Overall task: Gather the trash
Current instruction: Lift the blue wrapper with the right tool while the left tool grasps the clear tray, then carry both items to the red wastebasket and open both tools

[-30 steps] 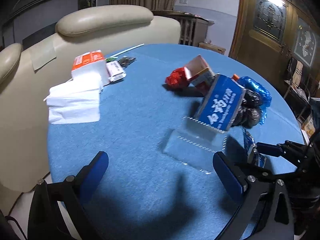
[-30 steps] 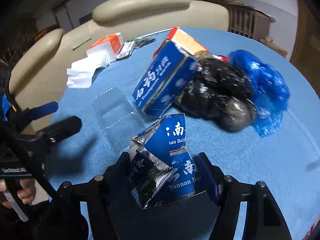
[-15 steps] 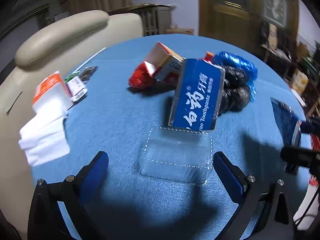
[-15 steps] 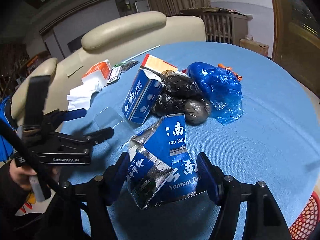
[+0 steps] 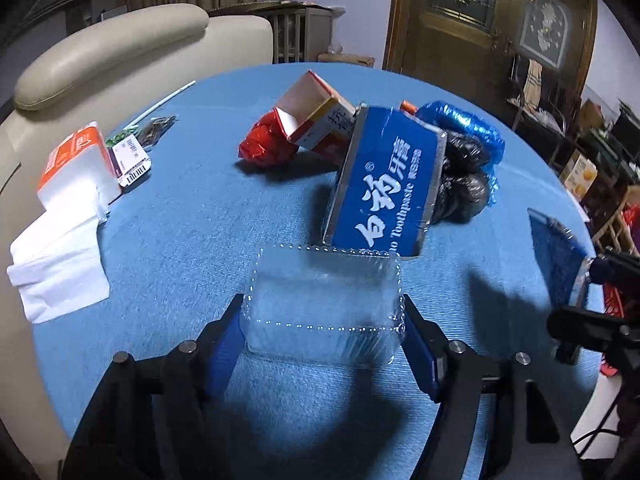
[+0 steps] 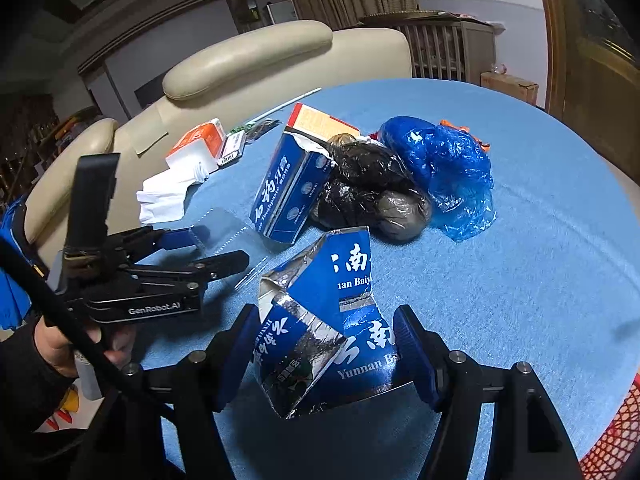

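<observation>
My left hand-held gripper (image 5: 322,322) has just been closing, and its blue pads now sit against both short sides of the clear plastic tray (image 5: 324,300), which rests on the blue counter (image 5: 192,216). Whether they really press it I cannot tell for sure, though they appear to touch.

My right hand-held gripper (image 6: 326,344) pinches a crumpled blue and silver carton (image 6: 320,336), lifted off the counter.

Just beyond the tray a blue toothpaste box (image 5: 384,184) stands tilted, leaning on dark plastic bags (image 5: 464,176) with a blue plastic bag (image 5: 468,124) behind them. A red and cream box (image 5: 316,116) lies against a red wrapper (image 5: 264,144) beside the toothpaste box.

Far to the left are a tissue pack (image 5: 76,168) and loose white tissues (image 5: 60,272).
</observation>
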